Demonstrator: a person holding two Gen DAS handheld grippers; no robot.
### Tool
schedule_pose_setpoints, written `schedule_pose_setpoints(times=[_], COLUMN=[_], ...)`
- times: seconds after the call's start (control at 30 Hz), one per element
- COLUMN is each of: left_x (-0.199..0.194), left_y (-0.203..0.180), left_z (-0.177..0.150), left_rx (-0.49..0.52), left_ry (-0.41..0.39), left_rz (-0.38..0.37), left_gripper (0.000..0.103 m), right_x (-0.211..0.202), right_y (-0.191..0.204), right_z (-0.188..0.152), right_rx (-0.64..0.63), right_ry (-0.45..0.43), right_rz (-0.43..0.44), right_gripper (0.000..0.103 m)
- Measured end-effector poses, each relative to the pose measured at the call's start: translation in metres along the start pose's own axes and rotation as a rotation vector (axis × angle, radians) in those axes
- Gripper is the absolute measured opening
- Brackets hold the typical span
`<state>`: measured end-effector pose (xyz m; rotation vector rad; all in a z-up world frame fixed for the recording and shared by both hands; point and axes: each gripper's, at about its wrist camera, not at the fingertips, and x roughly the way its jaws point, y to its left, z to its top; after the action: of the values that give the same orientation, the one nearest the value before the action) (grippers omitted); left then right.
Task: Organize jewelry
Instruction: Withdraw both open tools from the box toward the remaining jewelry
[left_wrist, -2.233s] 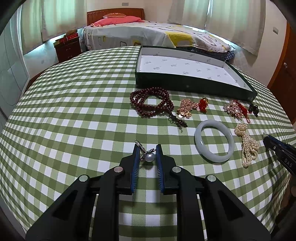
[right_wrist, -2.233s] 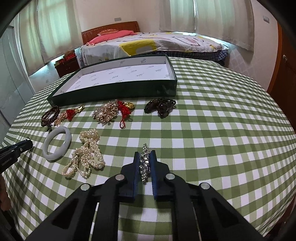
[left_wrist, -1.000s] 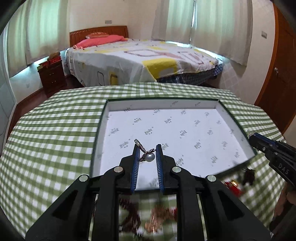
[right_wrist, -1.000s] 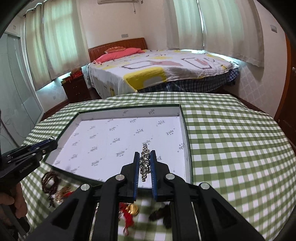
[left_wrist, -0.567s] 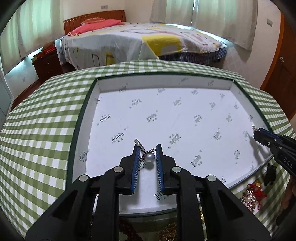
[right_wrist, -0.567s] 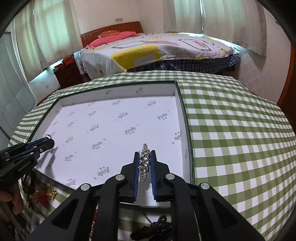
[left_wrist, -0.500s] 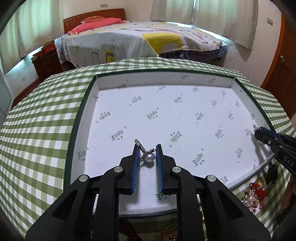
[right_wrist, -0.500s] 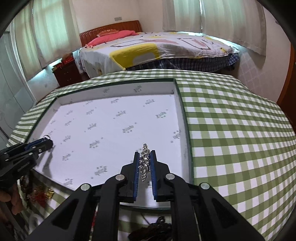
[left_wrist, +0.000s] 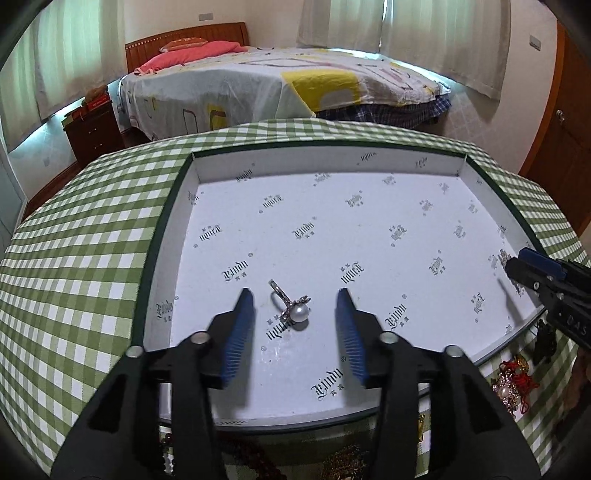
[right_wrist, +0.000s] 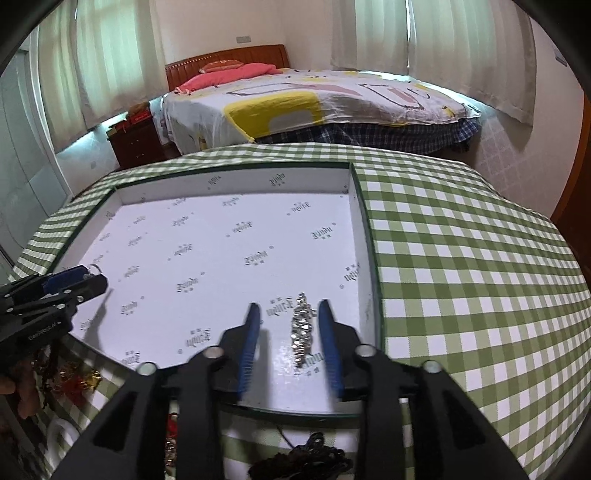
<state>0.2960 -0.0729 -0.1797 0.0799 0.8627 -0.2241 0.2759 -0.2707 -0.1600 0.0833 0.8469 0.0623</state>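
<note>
Indoors, checked tablecloth (left_wrist: 92, 258), bed (left_wrist: 258, 88), curtains (right_wrist: 110, 55)

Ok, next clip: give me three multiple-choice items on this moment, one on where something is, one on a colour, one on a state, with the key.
1. Where does the pearl ring lie?
A. On the checked tablecloth outside the box
B. On the white printed floor of the box
C. On the bed

2. What colour are the pads on the gripper fingers?
A. Red
B. Yellow
C. Blue

3. How does the right gripper stand to the rhinestone piece?
A. Jaws apart, the piece lying loose between them
B. Clamped shut on the piece
C. Nowhere near the piece

Key: 1 B, the ring rests on the paper lining between the left gripper fingers. 2 C, the ribbed pads are blue in both wrist views. 3 A, the jaws are opening and a gap shows on either side of the piece.
</note>
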Motion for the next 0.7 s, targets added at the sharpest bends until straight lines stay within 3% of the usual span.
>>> schedule_pose_setpoints(times=[0.37,0.7], left_x=[-0.034,-0.081], left_y=[-0.004,-0.018], left_z=[0.0,-0.026], left_rx=[0.021,0.07], left_ry=[-0.082,-0.134], left_rz=[0.017,0.041], left_gripper=[0.079,0.083], right_x=[-0.036,-0.085], right_y=[0.015,0.043], right_z=[0.002,-0.037], right_rx=[-0.014,-0.012], right_ry=[-0.072,-0.096], right_rz=[0.014,0.07], right_gripper=[0.053,0.057])
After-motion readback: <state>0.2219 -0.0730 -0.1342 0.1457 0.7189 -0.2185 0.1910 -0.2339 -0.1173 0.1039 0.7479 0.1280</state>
